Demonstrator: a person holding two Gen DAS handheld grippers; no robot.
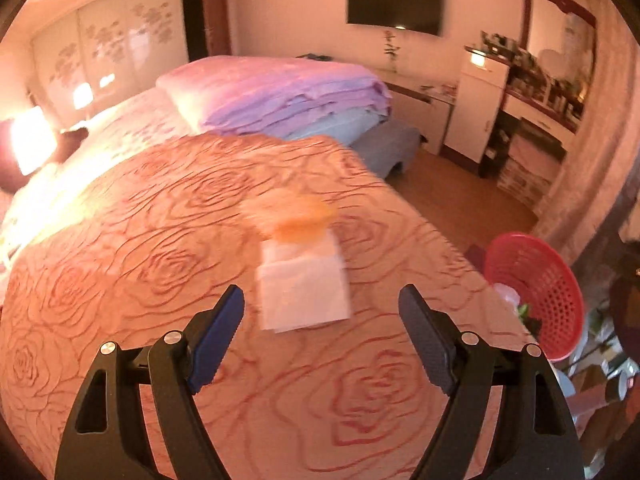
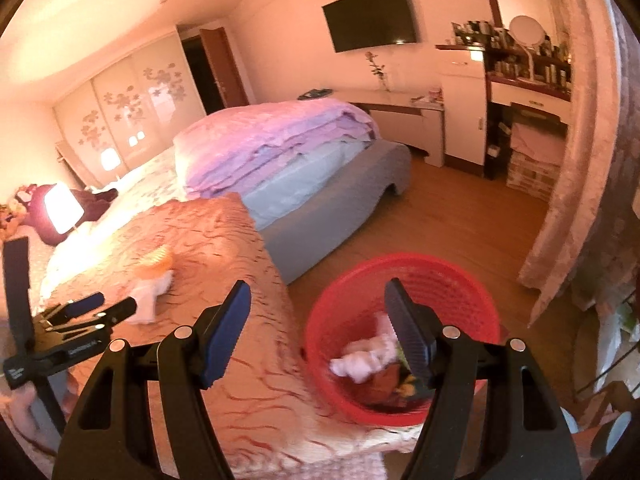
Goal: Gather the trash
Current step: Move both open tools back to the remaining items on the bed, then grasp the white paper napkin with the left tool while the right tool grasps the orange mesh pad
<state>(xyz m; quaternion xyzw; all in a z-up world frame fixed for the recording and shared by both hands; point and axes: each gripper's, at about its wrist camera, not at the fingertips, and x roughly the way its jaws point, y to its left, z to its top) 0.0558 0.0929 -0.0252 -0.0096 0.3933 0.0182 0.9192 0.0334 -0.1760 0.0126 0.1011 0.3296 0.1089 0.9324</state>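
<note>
White lettering stands on the left gripper point(image 2: 94, 307), on its black body and handle end, seen from the right wrist; too small and blurred to read.

Home bedroom: bed point(image 2: 320, 184), wardrobe point(image 2: 120, 108).

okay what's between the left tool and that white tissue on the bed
Nothing but bare rose-patterned bedspread. In the left wrist view, the open left tool points at the white tissue, with no object in the stretch before it.
</note>
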